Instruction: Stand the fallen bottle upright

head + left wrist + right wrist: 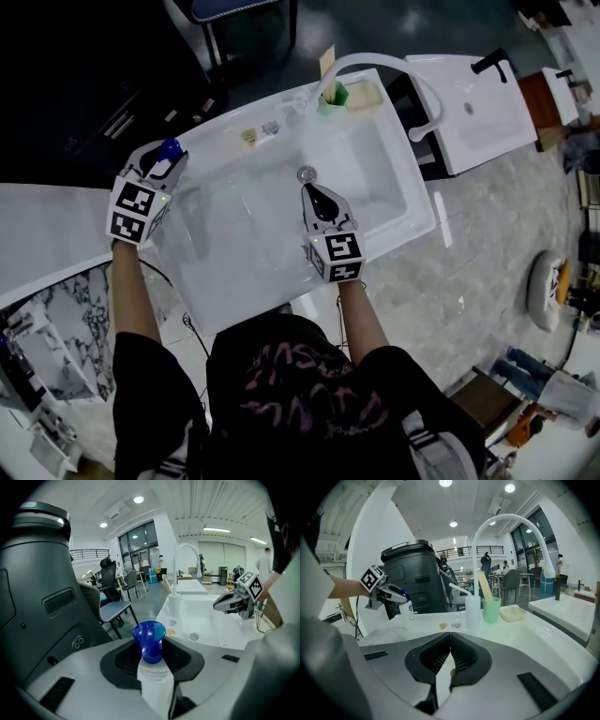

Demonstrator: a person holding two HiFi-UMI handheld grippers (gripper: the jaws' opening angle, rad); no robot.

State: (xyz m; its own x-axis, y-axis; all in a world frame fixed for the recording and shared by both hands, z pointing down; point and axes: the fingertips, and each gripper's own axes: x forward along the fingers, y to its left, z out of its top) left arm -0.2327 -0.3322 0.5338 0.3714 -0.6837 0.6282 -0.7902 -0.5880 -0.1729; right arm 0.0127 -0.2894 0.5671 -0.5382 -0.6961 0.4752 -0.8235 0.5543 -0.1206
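Observation:
A clear bottle with a blue cap sits between the jaws of my left gripper, which is shut on its neck. In the head view this gripper is at the left rim of the white sink, with the blue cap showing at its tip. The right gripper view shows the bottle held roughly upright over the sink's far rim; I cannot tell whether its base touches. My right gripper hovers over the basin near the drain, its jaws shut with nothing between them.
A white arched faucet stands at the back of the sink, beside a green cup, a clear pump bottle and a yellowish soap dish. Two small items lie on the back rim. A second basin is to the right.

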